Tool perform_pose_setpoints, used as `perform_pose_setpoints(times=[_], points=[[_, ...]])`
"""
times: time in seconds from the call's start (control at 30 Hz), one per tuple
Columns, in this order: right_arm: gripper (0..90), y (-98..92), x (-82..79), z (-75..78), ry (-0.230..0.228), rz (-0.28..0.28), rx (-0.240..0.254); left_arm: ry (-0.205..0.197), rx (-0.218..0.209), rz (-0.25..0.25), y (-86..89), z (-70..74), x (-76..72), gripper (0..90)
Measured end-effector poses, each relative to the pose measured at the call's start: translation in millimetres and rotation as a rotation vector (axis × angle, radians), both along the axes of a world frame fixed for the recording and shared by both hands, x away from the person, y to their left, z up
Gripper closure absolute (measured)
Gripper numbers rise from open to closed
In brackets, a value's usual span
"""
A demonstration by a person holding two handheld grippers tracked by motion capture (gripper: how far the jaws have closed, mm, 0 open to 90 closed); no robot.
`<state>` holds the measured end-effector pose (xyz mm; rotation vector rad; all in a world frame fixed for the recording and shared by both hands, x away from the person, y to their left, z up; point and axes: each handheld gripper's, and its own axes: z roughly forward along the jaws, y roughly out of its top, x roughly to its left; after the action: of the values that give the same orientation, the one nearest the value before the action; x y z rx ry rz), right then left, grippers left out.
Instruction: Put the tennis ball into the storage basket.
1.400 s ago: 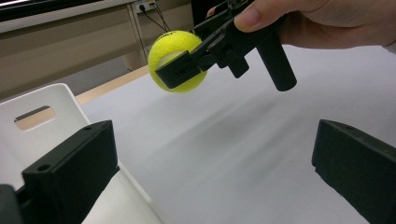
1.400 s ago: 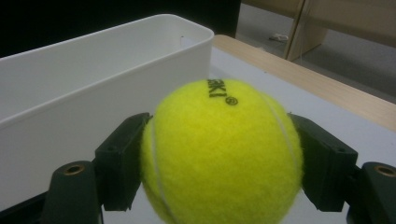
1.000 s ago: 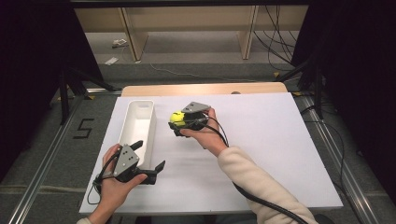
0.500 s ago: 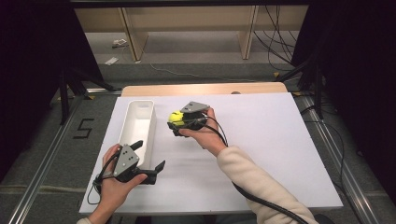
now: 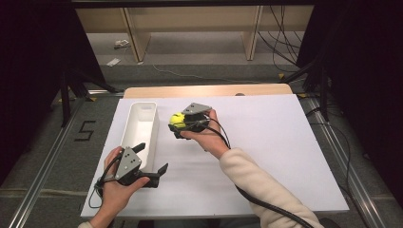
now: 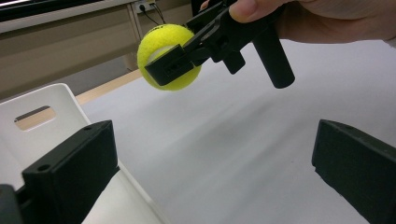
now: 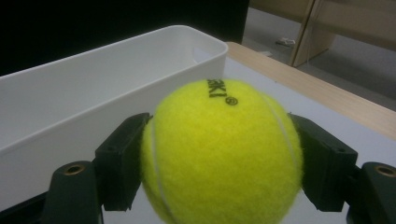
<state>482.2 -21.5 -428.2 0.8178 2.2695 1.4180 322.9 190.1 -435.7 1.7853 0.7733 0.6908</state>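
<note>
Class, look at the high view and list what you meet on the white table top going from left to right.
Left gripper, jaws open → white bin → tennis ball → right gripper, shut on the ball → bare white table top.

Setting: lab or recording studio, not a home. Evidence: table [image 5: 285, 156] covered by a plain white sheet, black curtains [image 5: 366, 71] on both sides, tripod legs [image 5: 71, 80] and loose cables [image 5: 280, 33] on grey carpet, metal floor rails [image 5: 43, 180], taped numeral "5" [image 5: 84, 130] on floor.
</note>
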Motion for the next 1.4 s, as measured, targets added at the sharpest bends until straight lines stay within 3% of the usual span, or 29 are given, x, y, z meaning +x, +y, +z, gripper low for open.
perform_pose_setpoints(times=[1.4], points=[[27.0, 20.2, 0.0, 16.1, -0.018, 0.042, 0.010, 0.000, 0.003, -0.001, 0.3, -0.3, 0.2, 0.0]])
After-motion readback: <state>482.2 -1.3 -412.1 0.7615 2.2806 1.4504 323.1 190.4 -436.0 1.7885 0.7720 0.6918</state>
